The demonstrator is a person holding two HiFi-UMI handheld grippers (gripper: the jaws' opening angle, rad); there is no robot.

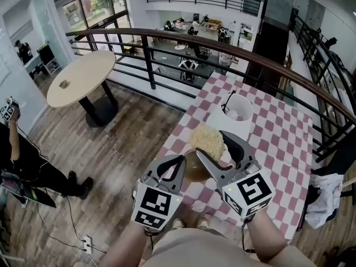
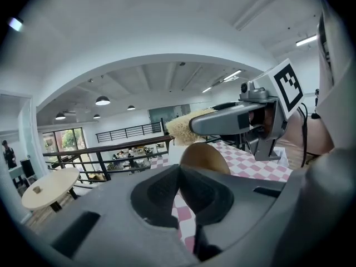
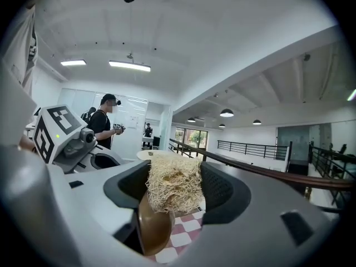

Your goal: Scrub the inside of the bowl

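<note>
The left gripper point(image 2: 181, 174) fills the lower part of the picture. Its fingers point(image 2: 158, 191) are closed on the near rim of the brown bowl point(image 2: 204, 157), which stands on edge just past them. Above the bowl the right gripper point(image 2: 194, 125) reaches in from the right. It clamps a pale, fibrous scrubber point(image 2: 179, 130) at its tip, close over the bowl's upper rim; whether the two touch cannot be told. Behind the bowl and to its right lies the checked worktop point(image 2: 250, 164). Left of the bowl runs a dark railing point(image 2: 111, 152), and further left stands a round table point(image 2: 47, 187).
</note>
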